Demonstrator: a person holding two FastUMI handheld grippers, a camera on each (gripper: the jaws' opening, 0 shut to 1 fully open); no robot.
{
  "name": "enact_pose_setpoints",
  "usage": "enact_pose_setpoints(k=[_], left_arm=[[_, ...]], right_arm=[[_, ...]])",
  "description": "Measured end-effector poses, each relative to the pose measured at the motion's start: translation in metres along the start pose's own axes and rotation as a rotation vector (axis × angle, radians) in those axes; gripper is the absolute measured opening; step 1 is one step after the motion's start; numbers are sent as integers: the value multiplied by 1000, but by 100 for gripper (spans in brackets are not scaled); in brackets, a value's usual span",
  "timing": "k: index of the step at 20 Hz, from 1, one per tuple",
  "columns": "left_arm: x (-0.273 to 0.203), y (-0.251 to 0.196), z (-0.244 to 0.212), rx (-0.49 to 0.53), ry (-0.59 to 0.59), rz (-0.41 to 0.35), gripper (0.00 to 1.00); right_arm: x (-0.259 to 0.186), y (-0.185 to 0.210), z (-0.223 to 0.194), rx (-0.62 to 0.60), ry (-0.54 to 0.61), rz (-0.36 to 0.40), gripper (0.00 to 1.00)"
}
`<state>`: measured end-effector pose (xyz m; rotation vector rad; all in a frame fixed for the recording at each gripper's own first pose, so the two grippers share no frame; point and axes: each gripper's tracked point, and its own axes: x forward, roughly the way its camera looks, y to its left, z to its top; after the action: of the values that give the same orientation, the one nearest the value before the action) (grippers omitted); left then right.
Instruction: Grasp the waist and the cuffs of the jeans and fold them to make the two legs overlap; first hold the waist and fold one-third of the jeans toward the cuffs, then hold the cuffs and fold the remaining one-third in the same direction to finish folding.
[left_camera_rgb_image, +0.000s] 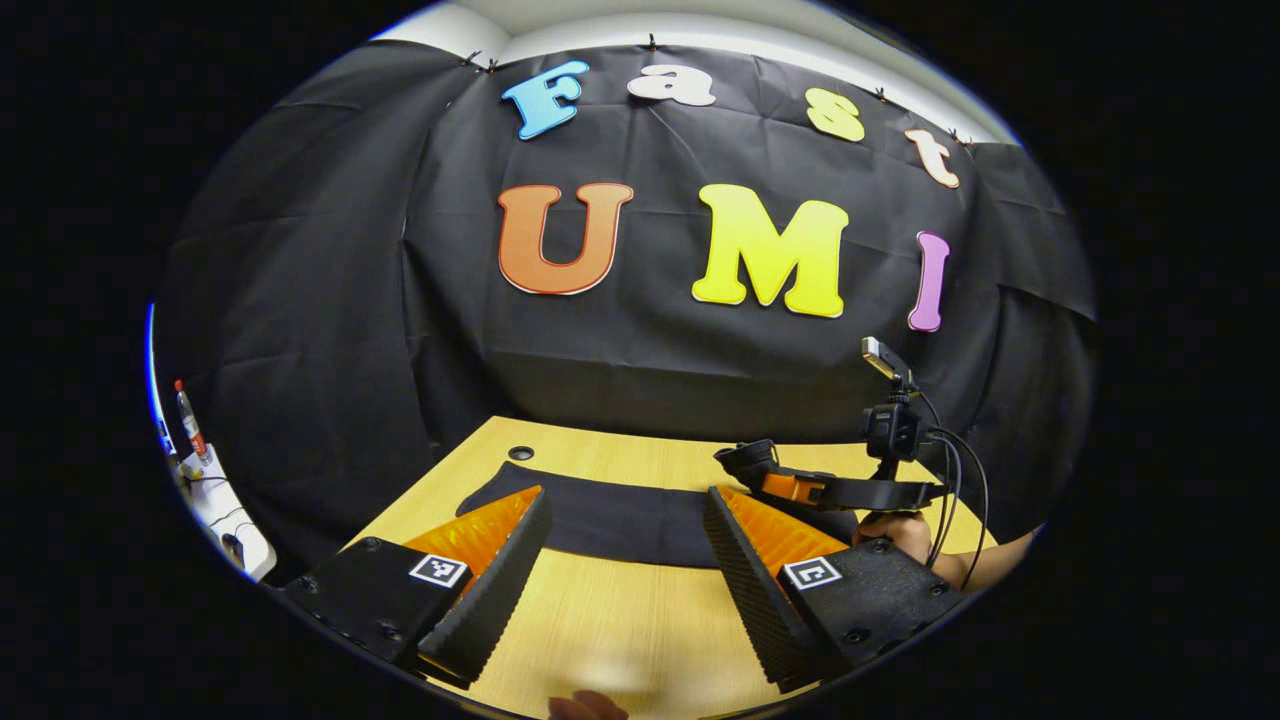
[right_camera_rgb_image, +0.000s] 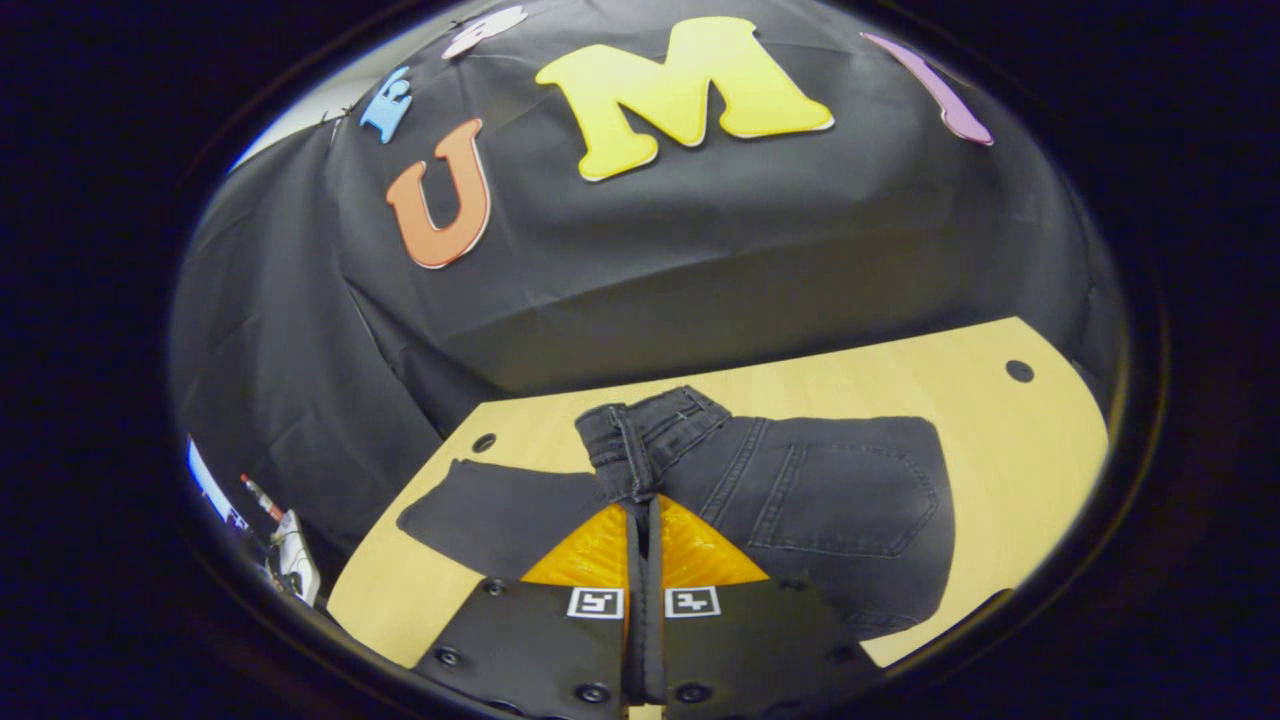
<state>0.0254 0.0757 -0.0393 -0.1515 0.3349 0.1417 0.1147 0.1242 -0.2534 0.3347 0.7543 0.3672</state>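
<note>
Pinching the waistband of the dark grey denim jeans, which lie across the pale wooden tabletop, the right gripper is clamped shut on it for the first fold, while the left gripper hovers wide open, holding nothing, and likely must carry toward the cuffs next.

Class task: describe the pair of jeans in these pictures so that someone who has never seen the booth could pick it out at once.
Start at the light wooden table in front of the black cloth wall. On its top lie the dark grey jeans, the back pocket stitching facing up. They are the one piece of cloth on the wood, with their waistband bunched up and pinched in the right gripper.
</note>
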Motion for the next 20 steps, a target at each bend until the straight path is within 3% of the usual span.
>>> enact_pose_setpoints(k=[4,9,11,15,16,18,20], left_arm=[[-8,13,2,-5,-5,22,99],[-12,30,9,-16,-23,49,99],[-11,37,14,-17,-41,56,99],[1,52,19,-50,-57,65,99],[7,56,20,-79,-61,64,99],[18,63,19,-164,-63,59,99],[32,73,13,-220,-59,67,99]], right_arm=[[24,10,-32,-54,55,-15,1],[49,6,-100,-77,187,-32,1],[47,7,-102,-63,180,-24,2],[41,13,-93,-101,159,-4,22],[33,21,-83,-105,130,28,20],[22,19,-51,-149,52,18,95],[8,15,-26,-183,-1,4,99]])
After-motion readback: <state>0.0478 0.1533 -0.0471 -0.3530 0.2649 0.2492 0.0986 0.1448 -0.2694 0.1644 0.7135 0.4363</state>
